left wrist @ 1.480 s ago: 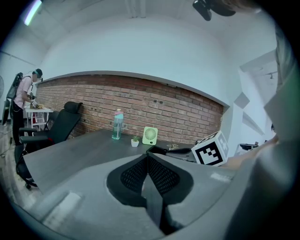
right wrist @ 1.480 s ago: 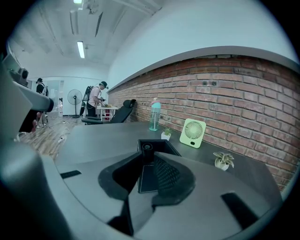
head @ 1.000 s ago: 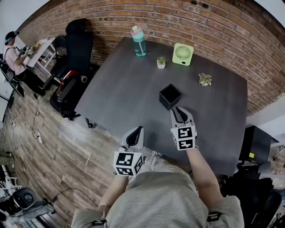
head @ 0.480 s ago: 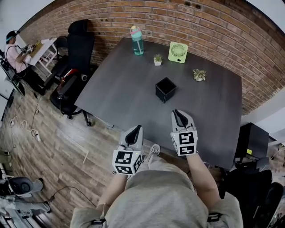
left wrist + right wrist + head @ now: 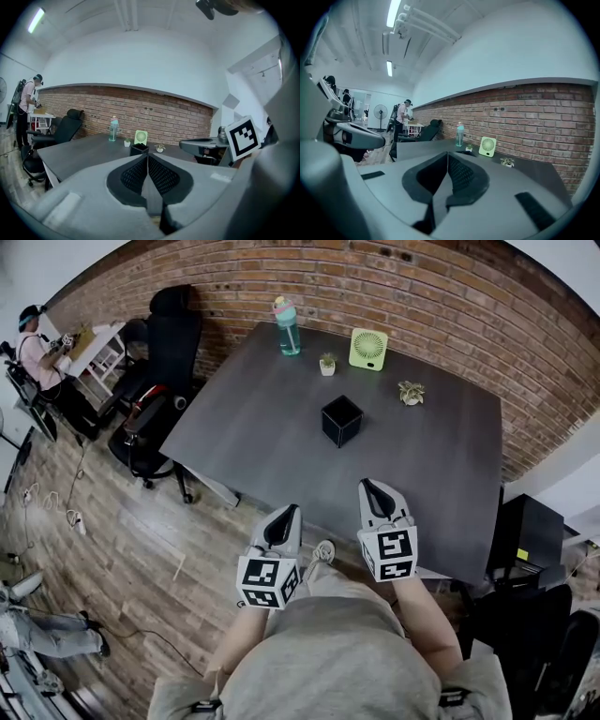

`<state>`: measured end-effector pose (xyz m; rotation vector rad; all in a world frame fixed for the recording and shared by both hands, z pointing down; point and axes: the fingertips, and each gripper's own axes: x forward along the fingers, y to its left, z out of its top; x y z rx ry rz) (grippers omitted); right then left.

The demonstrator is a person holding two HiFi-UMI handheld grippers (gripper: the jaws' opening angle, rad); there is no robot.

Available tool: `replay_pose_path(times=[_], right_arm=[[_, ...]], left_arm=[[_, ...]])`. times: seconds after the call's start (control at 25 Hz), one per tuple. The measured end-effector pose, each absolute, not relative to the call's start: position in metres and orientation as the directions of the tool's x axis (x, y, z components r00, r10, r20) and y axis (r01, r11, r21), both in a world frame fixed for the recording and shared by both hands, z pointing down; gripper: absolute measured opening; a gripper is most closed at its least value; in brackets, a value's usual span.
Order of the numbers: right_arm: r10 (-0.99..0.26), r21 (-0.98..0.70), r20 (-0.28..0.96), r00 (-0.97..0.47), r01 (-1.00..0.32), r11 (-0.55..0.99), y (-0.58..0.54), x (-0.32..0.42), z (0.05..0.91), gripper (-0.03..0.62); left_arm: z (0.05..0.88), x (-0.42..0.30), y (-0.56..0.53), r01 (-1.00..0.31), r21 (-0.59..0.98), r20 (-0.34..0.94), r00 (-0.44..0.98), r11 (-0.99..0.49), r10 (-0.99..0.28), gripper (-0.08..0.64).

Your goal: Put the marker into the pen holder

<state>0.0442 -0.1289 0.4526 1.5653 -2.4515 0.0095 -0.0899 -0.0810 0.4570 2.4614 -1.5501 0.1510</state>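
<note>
The black square pen holder (image 5: pixel 341 420) stands open-topped in the middle of the dark grey table (image 5: pixel 262 446); it also shows small beyond the left jaws (image 5: pixel 139 150). No marker shows in any view. My left gripper (image 5: pixel 286 514) hangs shut and empty past the table's near edge, over the wooden floor. My right gripper (image 5: pixel 367 486) is shut and empty too, over the table's near edge, well short of the holder. In both gripper views the jaws meet along one line, left gripper (image 5: pixel 146 156), right gripper (image 5: pixel 447 154), with nothing between them.
At the table's far side stand a teal bottle (image 5: pixel 287 326), a green fan (image 5: pixel 368 349) and two small potted plants (image 5: pixel 326 365), (image 5: pixel 410 392). Black office chairs (image 5: pixel 159 352) stand left of the table. A person (image 5: pixel 36 351) works at a white desk far left.
Both grippers have drawn back from the pen holder toward the table's near edge; the right one was right beside the holder a second ago. Both stay shut.
</note>
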Motion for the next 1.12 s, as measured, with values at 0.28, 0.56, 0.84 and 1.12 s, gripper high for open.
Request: replay_pose_path(times=[0.28,0.56,0.84,1.12], right_arm=[[-0.888,0.100,0.169,-0.428,-0.889,0.448,-0.091,0.045,0.444,0.003],[-0.882,0.079,0.150,-0.446,-0.884,0.460,-0.066,0.045,0.442,0.003],[-0.878,0.065,0.135,-0.460,-0.880,0.471,-0.053,0.042,0.439,0.003],[-0.890,0.092,0.112,-0.441,-0.888,0.451,-0.052,0.042,0.434,0.000]], left_arm=[[0.453,-0.079,-0.054,-0.900,0.134,0.194,0.435,-0.416,-0.879,0.021],[0.454,-0.074,-0.036,-0.900,0.127,0.197,0.435,-0.417,-0.879,0.021],[0.449,-0.069,-0.028,-0.898,0.117,0.185,0.438,-0.423,-0.879,0.021],[0.448,-0.069,-0.028,-0.899,0.113,0.186,0.438,-0.423,-0.880,0.021]])
